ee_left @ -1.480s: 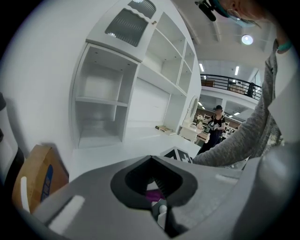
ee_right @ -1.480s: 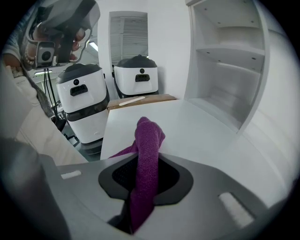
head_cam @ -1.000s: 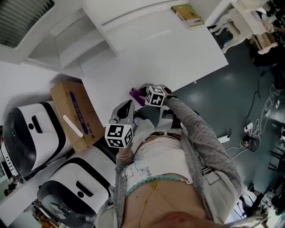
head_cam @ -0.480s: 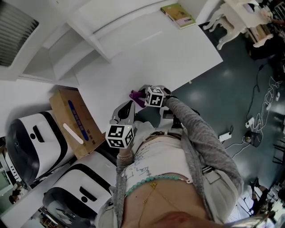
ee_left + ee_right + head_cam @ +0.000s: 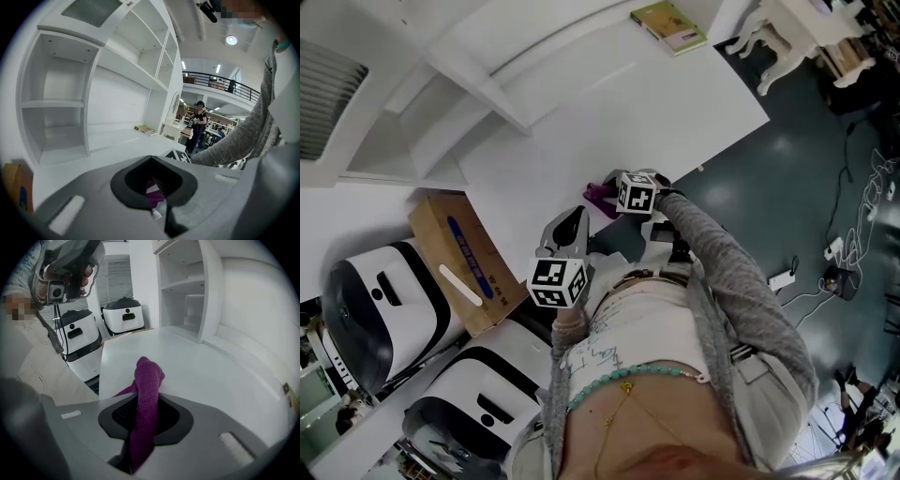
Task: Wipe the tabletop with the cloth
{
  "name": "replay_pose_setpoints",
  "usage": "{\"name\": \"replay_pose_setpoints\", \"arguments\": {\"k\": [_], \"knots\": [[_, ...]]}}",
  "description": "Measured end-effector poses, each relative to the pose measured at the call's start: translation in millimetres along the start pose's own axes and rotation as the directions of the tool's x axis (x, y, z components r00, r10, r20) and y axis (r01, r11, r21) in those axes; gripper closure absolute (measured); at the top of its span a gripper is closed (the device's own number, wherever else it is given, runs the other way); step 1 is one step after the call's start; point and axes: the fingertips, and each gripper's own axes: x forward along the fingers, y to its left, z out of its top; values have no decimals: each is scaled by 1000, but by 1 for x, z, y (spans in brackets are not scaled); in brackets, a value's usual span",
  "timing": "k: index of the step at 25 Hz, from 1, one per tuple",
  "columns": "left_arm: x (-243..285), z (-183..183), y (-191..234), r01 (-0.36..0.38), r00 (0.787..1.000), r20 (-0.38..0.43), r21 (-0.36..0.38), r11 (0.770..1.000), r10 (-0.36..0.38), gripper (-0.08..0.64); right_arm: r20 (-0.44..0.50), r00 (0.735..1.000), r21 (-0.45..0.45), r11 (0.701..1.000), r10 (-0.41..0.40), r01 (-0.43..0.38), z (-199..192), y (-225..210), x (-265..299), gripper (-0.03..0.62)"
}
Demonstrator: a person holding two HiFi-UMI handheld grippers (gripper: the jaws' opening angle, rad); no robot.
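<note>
Cloth (image 5: 148, 380), purple, is clamped in yr right gripper (image 5: 146, 414), bunched upright just over the near edge of the tabletop (image 5: 215, 380), prob. so you can press down & sweep. Left gripper (image 5: 154, 190): jaws a crack apart, nothing in them, parked clear. Print on cardboard box (image 5: 461, 251) & book (image 5: 669, 25): too small to read.

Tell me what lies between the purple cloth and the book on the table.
Nothing: bare white tabletop between cloth and book, per the head view.
</note>
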Motion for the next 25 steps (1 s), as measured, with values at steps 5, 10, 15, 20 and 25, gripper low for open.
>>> {"name": "replay_pose_setpoints", "arguments": {"k": [5, 10, 15, 20, 25], "knots": [[13, 3, -7, 11, 1000, -12, 3, 1000, -11, 560, 2, 1000, 23, 1000, 2, -2, -17, -14, -14, 500], [24, 6, -14, 24, 1000, -19, 12, 1000, -23, 560, 8, 1000, -8, 1000, 18, -18, -30, -19, -23, 500], [34, 15, -20, 15, 1000, -18, 22, 1000, -15, 560, 18, 1000, -11, 1000, 22, -22, -47, -29, -37, 500], [45, 20, -27, -5, 1000, -16, 21, 1000, 5, 560, 35, 999, -19, 1000, -2, 3, -59, -37, -47, 500], [60, 28, -44, -29, 1000, -1, 12, 1000, 29, 560, 29, 999, -32, 999, 38, -37, -63, -35, -49, 500]]}}
